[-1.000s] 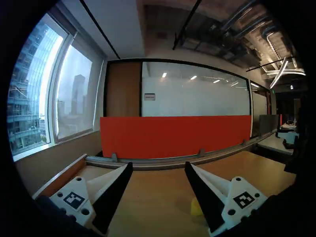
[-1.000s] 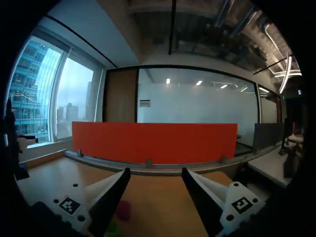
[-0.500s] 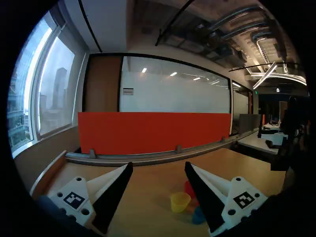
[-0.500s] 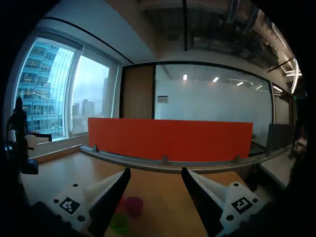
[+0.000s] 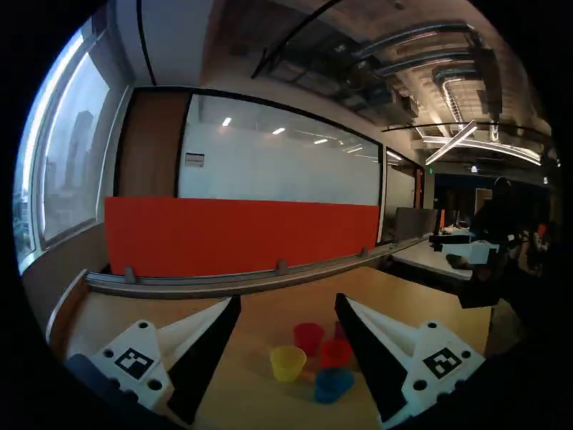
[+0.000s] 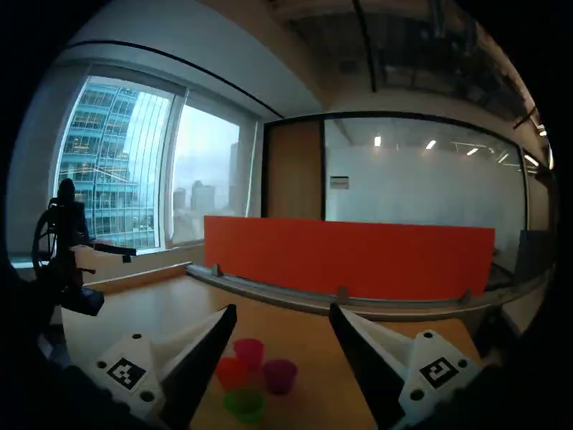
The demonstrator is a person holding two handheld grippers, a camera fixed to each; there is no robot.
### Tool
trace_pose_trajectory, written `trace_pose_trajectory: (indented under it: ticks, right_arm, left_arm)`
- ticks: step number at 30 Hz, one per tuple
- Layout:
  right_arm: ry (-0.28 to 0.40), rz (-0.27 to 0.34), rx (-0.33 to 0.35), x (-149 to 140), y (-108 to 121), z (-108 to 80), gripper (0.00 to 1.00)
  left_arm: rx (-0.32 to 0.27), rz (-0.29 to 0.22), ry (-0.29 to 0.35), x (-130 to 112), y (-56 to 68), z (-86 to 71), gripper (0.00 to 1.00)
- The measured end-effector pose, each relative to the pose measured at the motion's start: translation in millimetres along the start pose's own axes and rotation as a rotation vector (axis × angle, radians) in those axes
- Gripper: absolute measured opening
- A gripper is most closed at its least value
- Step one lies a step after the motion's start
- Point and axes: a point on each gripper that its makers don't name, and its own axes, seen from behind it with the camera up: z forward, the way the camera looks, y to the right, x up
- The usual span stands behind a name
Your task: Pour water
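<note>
- My left claw is wide open and holds nothing. My right claw is just as wide and just as empty.
- The cups for the pour sit on the desk, ahead of and below both claws. In each view they show low in the gap between the fingers, and no finger touches one.
- Risk: I see no jug or bottle, and I cannot tell from here which cup holds water. If I pick the wrong one, I would tip an empty cup.
- Risk: the cups stand packed close, some seemingly touching. A wide claw coming down on one could push a finger into its neighbour and knock it over.
- Risk: these look like light plastic cups. Closing too hard may squeeze the wall and slop water out, and closing too softly may let the cup slip once I tilt it.
- Count ahead of the left claw: four cups plainly.
  - One yellow cup, nearest its left finger.
  - One dark red cup, farther off.
  - One orange-red cup, beside its right finger.
  - One blue cup, closest in.
  - A dark sliver behind the right finger may be a fifth.
- Count ahead of the right claw: four cups.
  - One pink cup.
  - One red cup, against its left finger.
  - One purple cup.
  - One green cup, closest in.
- I cannot tell whether the two views share any cups.
- There are two claws and one desk, with one orange screen along its far edge.
</note>
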Motion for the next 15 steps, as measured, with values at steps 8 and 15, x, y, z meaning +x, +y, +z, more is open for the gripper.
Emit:
trace_pose_trajectory:
  ticks: [8,15]
  right_arm:
    - [-0.040,-0.004,0.054,-6.0,-7.8,1.5,1.00]
    - [-0.089,-0.005,0.097,-17.6,-14.5,2.3,1.00]
  left_arm:
    - [-0.044,0.025,-0.024,-6.1,6.7,-1.9,0.98]
    - [-0.095,0.030,-0.062,-16.8,16.1,-0.9,0.98]
